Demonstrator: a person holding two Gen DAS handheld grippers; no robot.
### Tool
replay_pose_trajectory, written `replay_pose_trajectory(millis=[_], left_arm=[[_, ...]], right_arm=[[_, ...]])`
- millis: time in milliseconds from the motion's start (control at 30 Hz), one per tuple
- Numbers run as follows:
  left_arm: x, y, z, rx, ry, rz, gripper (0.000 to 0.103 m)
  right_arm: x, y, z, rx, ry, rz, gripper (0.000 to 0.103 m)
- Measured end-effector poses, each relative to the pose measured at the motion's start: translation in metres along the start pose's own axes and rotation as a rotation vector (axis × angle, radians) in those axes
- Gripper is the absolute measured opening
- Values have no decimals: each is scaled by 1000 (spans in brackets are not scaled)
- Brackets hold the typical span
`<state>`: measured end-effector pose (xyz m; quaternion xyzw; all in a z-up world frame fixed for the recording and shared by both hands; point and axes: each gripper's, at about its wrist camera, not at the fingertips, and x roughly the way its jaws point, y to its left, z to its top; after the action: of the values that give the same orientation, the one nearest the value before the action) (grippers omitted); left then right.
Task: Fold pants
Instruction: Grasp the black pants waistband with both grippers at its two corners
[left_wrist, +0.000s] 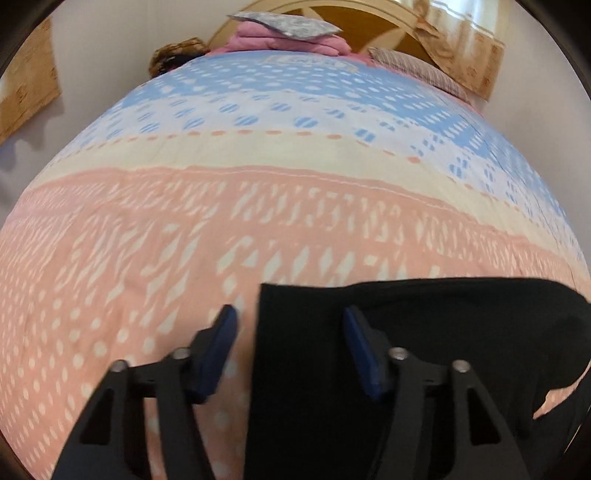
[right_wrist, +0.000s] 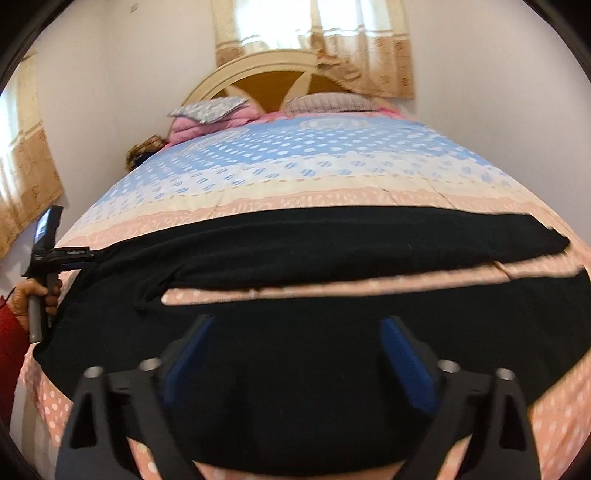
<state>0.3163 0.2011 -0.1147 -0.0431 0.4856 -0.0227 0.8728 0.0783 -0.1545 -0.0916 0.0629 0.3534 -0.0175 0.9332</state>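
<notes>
Left gripper hovering with fingers apart, straddling the edge of the black pants, nothing pinched. Right gripper gaping wide over the pants' near end, not gripping. Pants lying spread across the pink end of the bedspread, legs slightly parted.

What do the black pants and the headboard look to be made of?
Black pants: soft matte fabric, possibly a knit; they drape limply and show no sheen. Headboard: likely wood, with a cream painted arch and spokes over brown panels; the finish looks smooth.
</notes>
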Motion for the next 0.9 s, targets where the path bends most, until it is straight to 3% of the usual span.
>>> replay_pose_trajectory(millis=[33, 133, 333, 433, 533, 633, 667, 700, 733, 767, 800, 900], left_arm=[[-2, -4, 0, 11, 0, -12, 45], [-8, -13, -4, 51, -4, 12, 43], [-1, 4, 2, 1, -6, -16, 47], [1, 2, 5, -1, -6, -18, 51], [8, -3, 9, 13, -7, 3, 63], [12, -11, 13, 38, -20, 29, 57], [12, -14, 14, 52, -24, 26, 50], [11, -16, 14, 58, -24, 13, 36], [10, -16, 14, 51, -21, -9, 29], [9, -16, 15, 41, -18, -30, 23], [7, -16, 16, 36, -14, -27, 22], [-6, -18, 17, 34, -48, -16, 21]], right_arm=[[9, -4, 13, -16, 20, 24, 74], [33, -13, 48, -72, 37, 60, 73], [130, -24, 123, -249, 195, 110, 73], [172, -28, 138, -333, 266, 94, 73], [197, -35, 137, -348, 343, 140, 73], [209, -40, 136, -332, 372, 189, 71], [208, -38, 136, -359, 372, 203, 66], [205, -37, 135, -369, 376, 231, 48], [203, -35, 136, -369, 381, 260, 29], [199, -32, 135, -372, 383, 269, 22], [194, -28, 134, -378, 385, 274, 9], [176, -19, 131, -401, 355, 237, 6]])
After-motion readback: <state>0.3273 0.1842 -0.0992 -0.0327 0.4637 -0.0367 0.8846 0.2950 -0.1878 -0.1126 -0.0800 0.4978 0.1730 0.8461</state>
